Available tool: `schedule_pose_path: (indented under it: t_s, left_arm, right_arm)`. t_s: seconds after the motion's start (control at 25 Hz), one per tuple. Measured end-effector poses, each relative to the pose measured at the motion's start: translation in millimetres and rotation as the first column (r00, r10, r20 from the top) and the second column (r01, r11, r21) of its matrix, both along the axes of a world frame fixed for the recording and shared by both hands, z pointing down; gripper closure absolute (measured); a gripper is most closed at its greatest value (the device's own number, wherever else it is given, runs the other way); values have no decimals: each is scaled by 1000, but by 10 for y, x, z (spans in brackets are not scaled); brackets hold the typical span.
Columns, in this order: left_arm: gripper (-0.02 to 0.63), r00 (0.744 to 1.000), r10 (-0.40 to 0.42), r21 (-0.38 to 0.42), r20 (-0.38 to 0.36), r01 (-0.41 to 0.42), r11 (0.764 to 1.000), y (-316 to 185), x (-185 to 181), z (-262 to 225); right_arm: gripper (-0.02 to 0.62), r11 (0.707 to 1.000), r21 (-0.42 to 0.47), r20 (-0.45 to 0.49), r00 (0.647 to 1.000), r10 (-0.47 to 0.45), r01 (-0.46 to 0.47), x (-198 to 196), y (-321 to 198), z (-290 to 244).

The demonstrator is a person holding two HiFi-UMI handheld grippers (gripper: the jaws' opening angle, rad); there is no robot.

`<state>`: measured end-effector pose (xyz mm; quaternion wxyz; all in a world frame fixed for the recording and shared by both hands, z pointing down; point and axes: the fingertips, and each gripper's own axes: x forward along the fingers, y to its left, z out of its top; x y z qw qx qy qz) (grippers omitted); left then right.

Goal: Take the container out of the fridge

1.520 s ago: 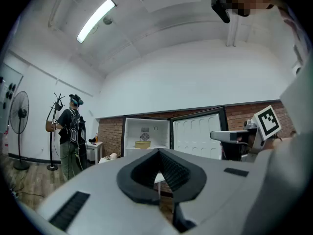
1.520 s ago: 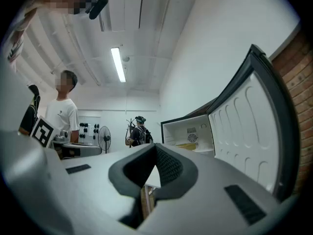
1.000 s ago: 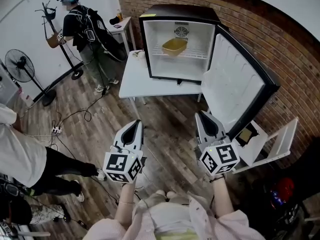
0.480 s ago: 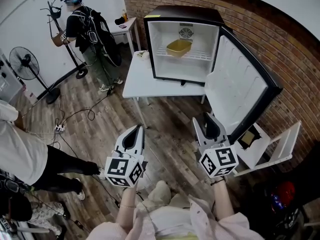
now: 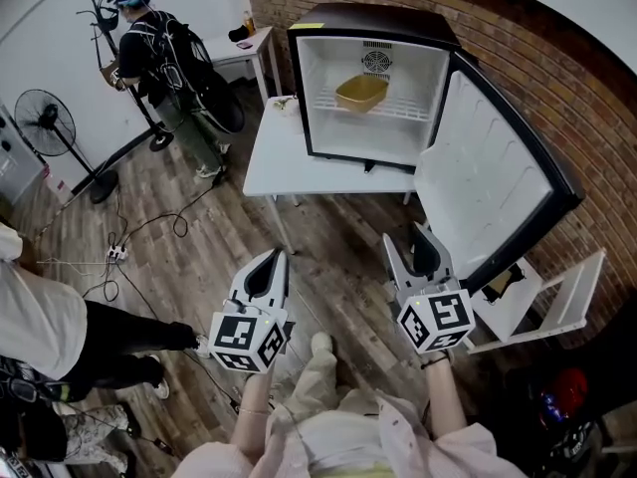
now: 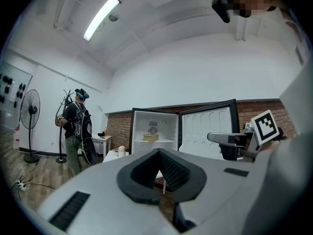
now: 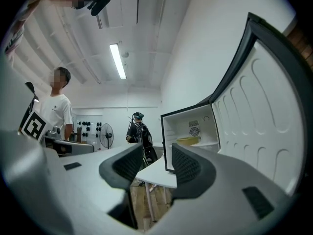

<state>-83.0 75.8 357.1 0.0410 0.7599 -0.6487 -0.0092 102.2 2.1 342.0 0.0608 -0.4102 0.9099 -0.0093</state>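
While the head view looks down on both grippers held side by side above the wooden floor (image 5: 199, 237), only the gripper views settle how their fingers stand. The left gripper (image 5: 271, 257) has its fingers (image 6: 171, 166) pressed together at the tips with nothing in them, which the left gripper view gives plainly. The right gripper (image 5: 426, 235) has just been opening its fingers (image 7: 188, 164). The right gripper view shows them wide apart and empty, with the edge of the white worktop (image 5: 284, 162) seen through the gap.

The container (image 5: 361, 92), a yellow tub, sits on the wire shelf (image 5: 398, 108) inside the fridge (image 5: 373, 23), well apart from both grippers. Only from above does the fridge show its black top and its place on the worktop, with the door (image 5: 493, 182) swung out to the right. Only the gripper views show the ceiling strip light (image 6: 101, 17). A person with a backpack (image 5: 159, 53) stands left of the worktop, near a standing fan (image 5: 45, 127).
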Motion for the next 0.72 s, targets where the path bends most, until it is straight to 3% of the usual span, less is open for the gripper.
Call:
schedule_pose_path:
  t_s: [0.72]
  left_arm:
    - [617, 996, 91, -43, -25, -92, 995, -1774, -510, 179]
  right_arm:
    - [425, 998, -37, -14, 999, 52, -52, -574, -1614, 140]
